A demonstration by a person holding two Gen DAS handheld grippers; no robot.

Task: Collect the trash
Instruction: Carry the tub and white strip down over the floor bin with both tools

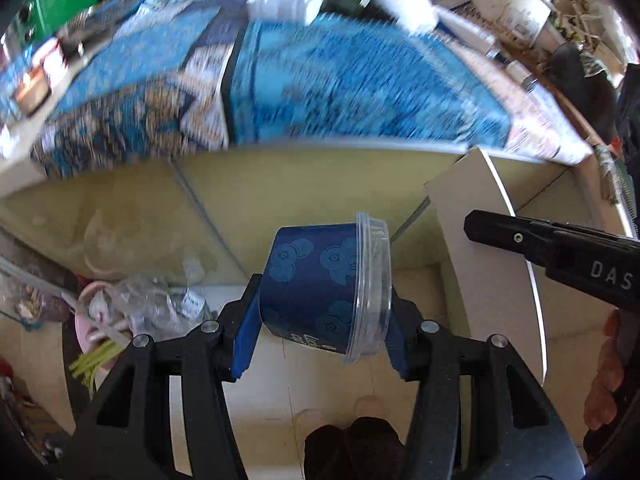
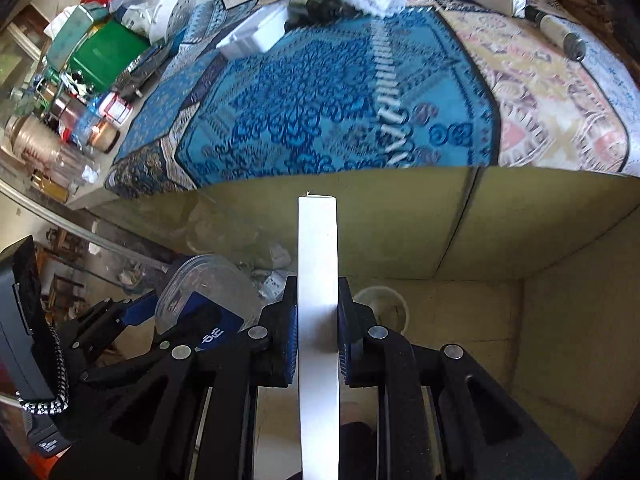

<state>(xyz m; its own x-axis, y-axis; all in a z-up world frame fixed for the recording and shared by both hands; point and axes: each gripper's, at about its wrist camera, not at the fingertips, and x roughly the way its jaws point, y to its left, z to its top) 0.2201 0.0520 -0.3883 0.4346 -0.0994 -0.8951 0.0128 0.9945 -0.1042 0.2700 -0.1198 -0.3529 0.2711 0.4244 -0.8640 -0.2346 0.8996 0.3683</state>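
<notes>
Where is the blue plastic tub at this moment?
In the left wrist view, the blue plastic tub lies sideways, clamped in the left gripper, beside the white board.

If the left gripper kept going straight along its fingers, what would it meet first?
Probably the olive-yellow front panel below the blue patterned cloth. The left gripper, shut on the blue lidded tub, points at it; depth is unclear.

The right hand-held gripper (image 1: 560, 252) carries the white letters "DAS" on its black body, cut off by the frame edge. The blue tub (image 1: 320, 292) bears white lettering near its rim, too small and distorted to read. No other text is legible.
</notes>
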